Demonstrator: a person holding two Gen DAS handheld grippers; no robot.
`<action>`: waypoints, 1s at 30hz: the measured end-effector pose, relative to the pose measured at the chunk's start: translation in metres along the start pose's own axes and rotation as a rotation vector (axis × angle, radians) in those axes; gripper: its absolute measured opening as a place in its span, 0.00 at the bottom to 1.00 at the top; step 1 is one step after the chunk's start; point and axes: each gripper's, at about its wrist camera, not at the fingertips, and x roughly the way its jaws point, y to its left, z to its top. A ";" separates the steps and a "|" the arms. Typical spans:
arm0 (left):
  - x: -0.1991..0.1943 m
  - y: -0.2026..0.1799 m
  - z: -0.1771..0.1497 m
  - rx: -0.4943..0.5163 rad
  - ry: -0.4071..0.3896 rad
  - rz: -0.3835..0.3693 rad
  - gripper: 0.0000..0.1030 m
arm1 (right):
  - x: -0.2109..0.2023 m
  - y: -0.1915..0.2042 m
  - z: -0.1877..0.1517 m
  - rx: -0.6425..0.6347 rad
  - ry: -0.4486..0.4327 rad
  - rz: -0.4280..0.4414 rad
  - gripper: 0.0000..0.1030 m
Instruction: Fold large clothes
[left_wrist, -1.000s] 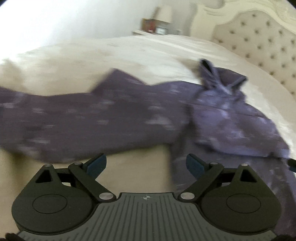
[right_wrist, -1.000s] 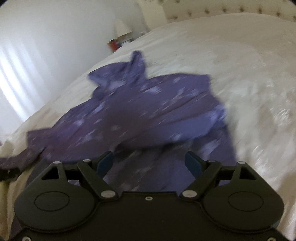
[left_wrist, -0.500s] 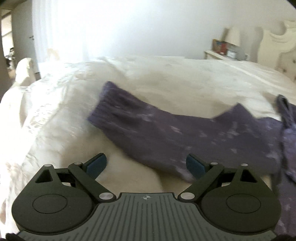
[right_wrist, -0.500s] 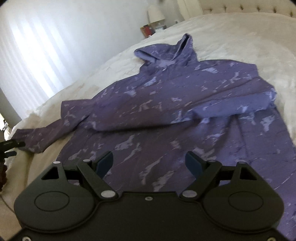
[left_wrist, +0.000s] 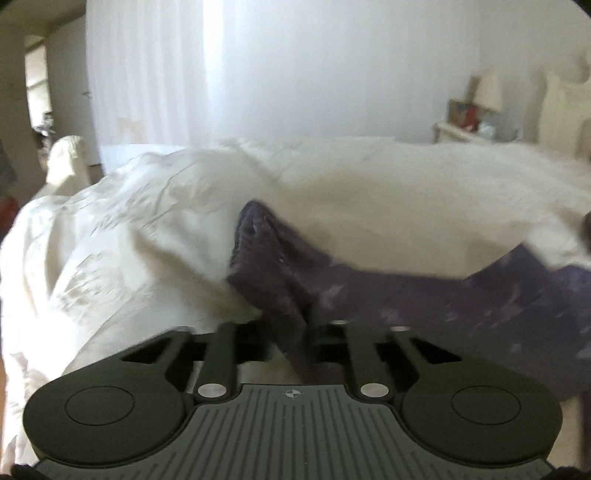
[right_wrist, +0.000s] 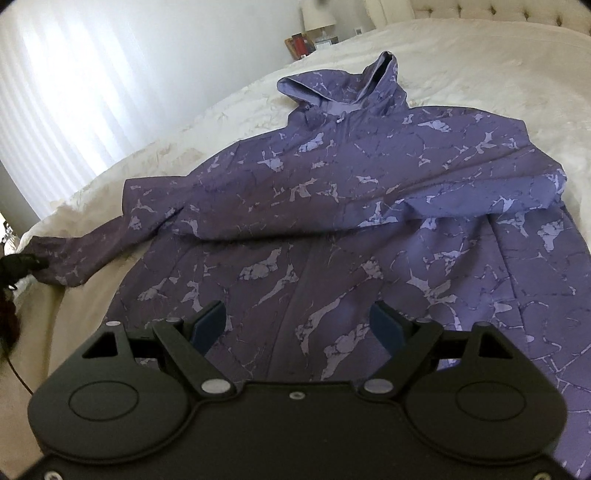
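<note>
A: L gripper (left_wrist: 288, 332) — what's it got?

B: Its fingers are pinched together on the sleeve cuff (left_wrist: 258, 251) of the purple hoodie (right_wrist: 369, 192). Fabric runs right down between them, so it's a real grip, not a brush. Grabbing at the cuff makes sense imo: it gives control of the whole sleeve for swinging it over the hoodie's body.

A: R gripper (right_wrist: 297, 325)?

B: Fingers (right_wrist: 210, 319) spread wide, nothing between them. It hangs over the hoodie's lower front, near the hem side. Can't tell if it touches the cloth. Prob. there to pin the body while the sleeve moves, or waiting for its own turn.

A: Where's the hoodie itself?

B: Flat on the white bed (right_wrist: 498, 55), front up, hood (right_wrist: 373, 77) at the far end from the R gripper. The sleeve on the far side from the L gripper lies crossed over the chest already. The gripped one stretches straight out from the hoodie's shoulder to the bed's edge.

A: So, stage?

B: Early–mid, I'd guess. Second sleeve fold is next.

A: Risk?

B: Body dragging along w/ the sleeve, on that soft, rumpled duvet.
</note>
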 end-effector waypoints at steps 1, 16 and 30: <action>-0.004 -0.001 0.006 -0.015 -0.001 -0.013 0.12 | 0.000 -0.001 0.000 0.003 0.001 0.001 0.84; -0.144 -0.173 0.112 0.148 -0.297 -0.426 0.10 | -0.016 -0.034 -0.008 0.062 -0.085 -0.025 0.84; -0.158 -0.385 0.065 0.287 -0.279 -0.764 0.10 | -0.042 -0.082 -0.012 0.184 -0.185 -0.046 0.84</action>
